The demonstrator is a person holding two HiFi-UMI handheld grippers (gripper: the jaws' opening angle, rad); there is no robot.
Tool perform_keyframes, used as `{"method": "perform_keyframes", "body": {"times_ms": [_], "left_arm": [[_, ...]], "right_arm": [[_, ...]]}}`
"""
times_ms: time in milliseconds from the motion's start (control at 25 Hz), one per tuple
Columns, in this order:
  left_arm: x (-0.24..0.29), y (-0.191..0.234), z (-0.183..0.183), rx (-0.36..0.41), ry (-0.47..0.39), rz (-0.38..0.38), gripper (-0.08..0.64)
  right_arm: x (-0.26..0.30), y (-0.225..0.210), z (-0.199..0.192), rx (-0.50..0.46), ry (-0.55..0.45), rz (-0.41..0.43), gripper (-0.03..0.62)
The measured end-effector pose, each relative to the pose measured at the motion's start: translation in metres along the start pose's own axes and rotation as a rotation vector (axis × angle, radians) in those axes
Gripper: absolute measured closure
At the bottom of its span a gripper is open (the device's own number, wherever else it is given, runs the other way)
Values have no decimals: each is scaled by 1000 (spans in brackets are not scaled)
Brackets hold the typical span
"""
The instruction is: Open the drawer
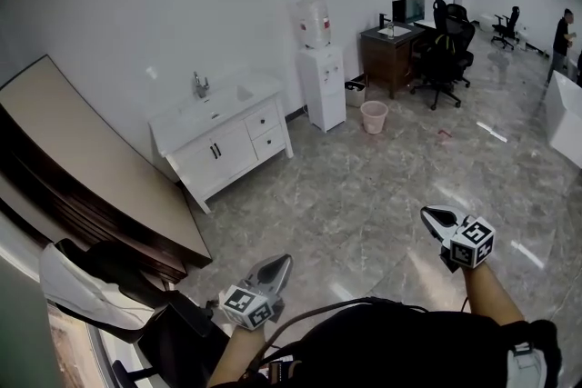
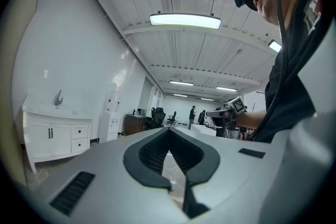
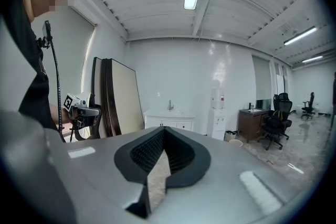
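From the head view we record the white cabinet (image 1: 218,150) against the far wall, its two drawers (image 1: 265,130) stacked at its right end, both shut, a water dispenser (image 1: 323,82) just beside it. Only the gripper views show the ceiling lights (image 2: 185,20). The left gripper (image 1: 283,261) and right gripper (image 1: 426,213) hang over the marble floor (image 1: 364,186), well apart from the drawers. We find both pairs of fingers (image 2: 149,157) closed together, with nothing between them.
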State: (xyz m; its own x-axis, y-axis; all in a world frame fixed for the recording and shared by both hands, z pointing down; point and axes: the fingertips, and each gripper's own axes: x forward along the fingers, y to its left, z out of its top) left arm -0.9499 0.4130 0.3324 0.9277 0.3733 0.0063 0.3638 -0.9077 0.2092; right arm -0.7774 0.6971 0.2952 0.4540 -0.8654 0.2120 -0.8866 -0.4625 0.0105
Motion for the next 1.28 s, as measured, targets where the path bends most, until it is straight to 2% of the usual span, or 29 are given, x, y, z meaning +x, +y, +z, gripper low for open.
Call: {"method": "perform_keyframes", "body": {"times_ms": [280, 680, 1040, 1280], "left_arm": [[64, 1, -6, 23, 0, 34, 560], [190, -25, 12, 42, -75, 127, 560], [285, -42, 4, 27, -62, 131, 560], [332, -19, 0, 24, -35, 105, 560]], "right_arm": [[19, -69, -4, -7, -21, 42, 595], [25, -215, 17, -52, -50, 115, 595], [27, -311, 5, -34, -47, 127, 595], [46, -349, -13, 0, -22, 106, 595]]}}
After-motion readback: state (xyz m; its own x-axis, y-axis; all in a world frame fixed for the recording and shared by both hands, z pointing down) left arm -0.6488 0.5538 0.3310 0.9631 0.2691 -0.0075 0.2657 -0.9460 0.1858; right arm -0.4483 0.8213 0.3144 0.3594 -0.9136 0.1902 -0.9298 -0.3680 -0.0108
